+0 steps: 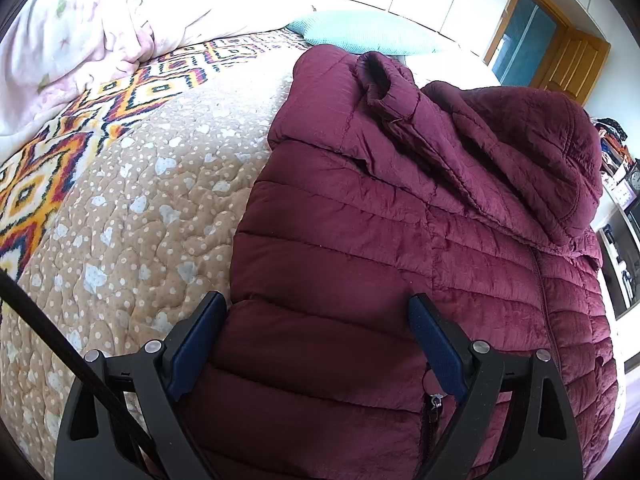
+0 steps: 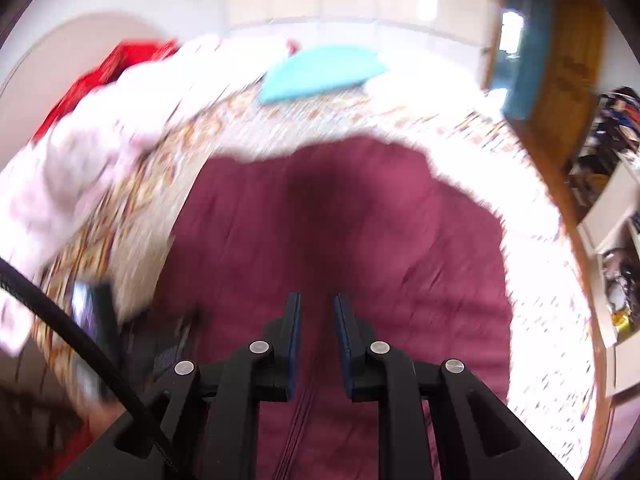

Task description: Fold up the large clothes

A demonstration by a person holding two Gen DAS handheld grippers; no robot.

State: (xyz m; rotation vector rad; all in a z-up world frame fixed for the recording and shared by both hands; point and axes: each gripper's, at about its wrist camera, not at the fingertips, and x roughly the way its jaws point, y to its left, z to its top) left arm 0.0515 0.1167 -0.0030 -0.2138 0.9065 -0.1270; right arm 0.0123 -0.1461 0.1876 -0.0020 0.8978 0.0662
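— What's the garment?

— A maroon quilted puffer jacket [image 1: 360, 248], hooded, lying flat on the bed [image 1: 140, 208].

— How is it arranged?

— Front up, zip closed down the middle. One sleeve [image 1: 400, 96] is folded across the chest, and the hood [image 1: 560, 160] is flopped onto the upper body. The right wrist view is too blurred for detail.

Bright daylight blows out the far wall; right wrist view motion-blurred, both fisheye-warped with dark corners.
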